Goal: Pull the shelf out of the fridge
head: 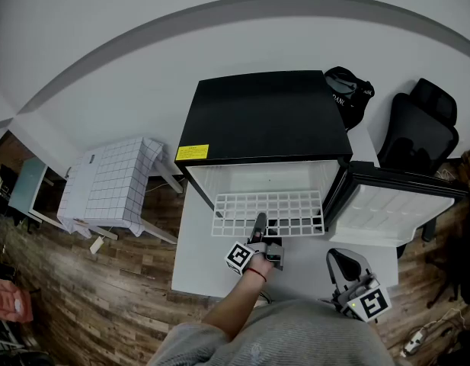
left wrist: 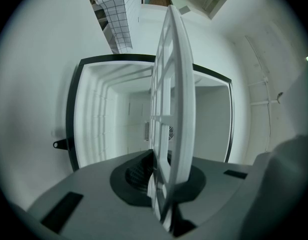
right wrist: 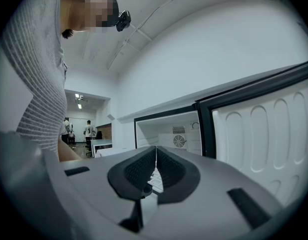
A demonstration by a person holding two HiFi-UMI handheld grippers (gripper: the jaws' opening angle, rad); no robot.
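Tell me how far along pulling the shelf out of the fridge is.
Done: the fridge door is open and the shelf sticks partway out of the fridge. In hand: the left gripper is clamped on its front edge. Left: drawing it fully clear.

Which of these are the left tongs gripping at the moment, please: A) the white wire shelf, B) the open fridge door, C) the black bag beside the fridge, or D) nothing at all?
A: the left tongs are closed on the front edge of the shelf, which sticks partly out of the fridge and shows edge-on between the pads in the left gripper view.
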